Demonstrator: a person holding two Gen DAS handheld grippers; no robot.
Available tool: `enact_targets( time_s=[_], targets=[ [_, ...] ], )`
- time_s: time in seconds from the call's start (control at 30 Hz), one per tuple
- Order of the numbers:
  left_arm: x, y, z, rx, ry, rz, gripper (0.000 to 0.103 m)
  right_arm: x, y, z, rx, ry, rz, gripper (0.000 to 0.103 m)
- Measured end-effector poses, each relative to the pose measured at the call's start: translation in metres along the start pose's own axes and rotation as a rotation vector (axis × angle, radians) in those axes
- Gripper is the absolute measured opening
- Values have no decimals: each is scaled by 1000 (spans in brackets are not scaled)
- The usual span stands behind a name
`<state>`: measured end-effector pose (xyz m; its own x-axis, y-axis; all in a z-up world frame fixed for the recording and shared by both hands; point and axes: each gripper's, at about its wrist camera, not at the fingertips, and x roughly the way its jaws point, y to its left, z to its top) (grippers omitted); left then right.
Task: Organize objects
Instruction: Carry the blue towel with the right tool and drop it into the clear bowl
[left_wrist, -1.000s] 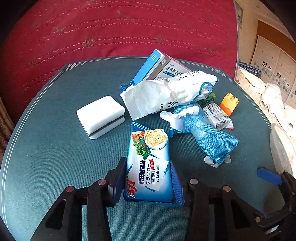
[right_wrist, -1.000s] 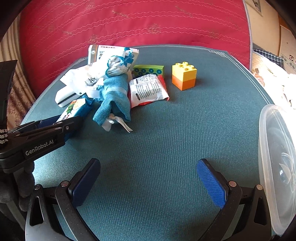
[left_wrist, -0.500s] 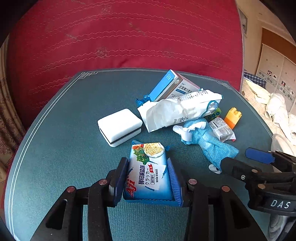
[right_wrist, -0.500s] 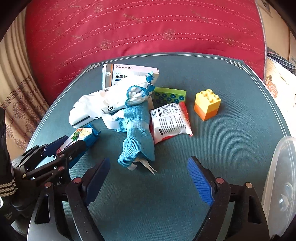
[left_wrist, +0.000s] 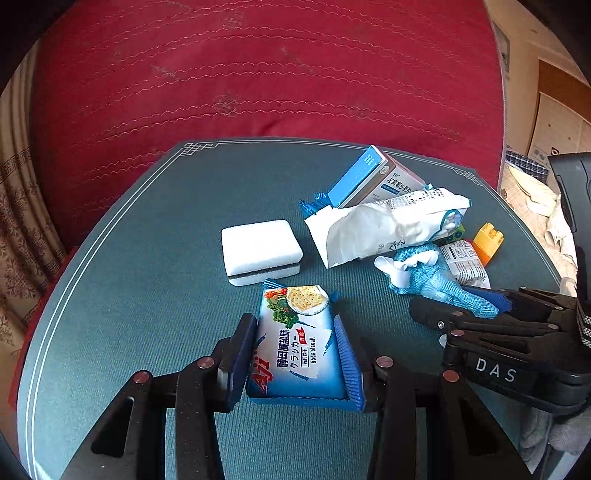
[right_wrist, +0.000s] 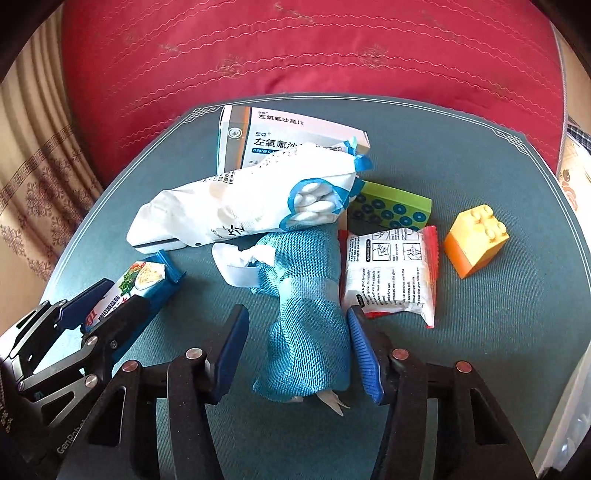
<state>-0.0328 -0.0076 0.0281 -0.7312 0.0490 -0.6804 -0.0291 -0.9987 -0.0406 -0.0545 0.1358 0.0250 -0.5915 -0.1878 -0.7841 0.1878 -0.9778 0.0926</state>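
Left gripper (left_wrist: 295, 365) is pinched on the soda biscuit pack (left_wrist: 301, 343), held flat between the pads.

Right gripper (right_wrist: 295, 354) jaws are closing around the blue cloth roll (right_wrist: 306, 314), which lies between them. The right pad looks touching; a gap is left at the left pad.

Risks:
- The snack sachet (right_wrist: 391, 273) sits just beside the right pad and could be snagged.
- The cloth is soft, so slippage or unrolling is likely.
- The cotton swab bag (right_wrist: 243, 210) rests on the roll's far end and may be dragged.
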Motion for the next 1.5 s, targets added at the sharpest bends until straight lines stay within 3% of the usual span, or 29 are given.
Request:
enact_targets(
  time_s=[0.13, 0.3, 1.13, 1.5],
  targets=[
    [-1, -2, -2, 5, -1, 4, 46, 5, 3, 1, -14, -6, -24, 54],
    [-1, 0, -3, 3, 2, 4, 46, 6, 0, -1, -13, -21, -48, 41],
    [-9, -14, -2, 63, -24, -35, 46, -73, 5, -73, 69, -72, -8, 39],
    [-13, -36, -9, 115, -32, -35, 46, -102, -16, -91, 126, -107, -30, 39]
  ],
)
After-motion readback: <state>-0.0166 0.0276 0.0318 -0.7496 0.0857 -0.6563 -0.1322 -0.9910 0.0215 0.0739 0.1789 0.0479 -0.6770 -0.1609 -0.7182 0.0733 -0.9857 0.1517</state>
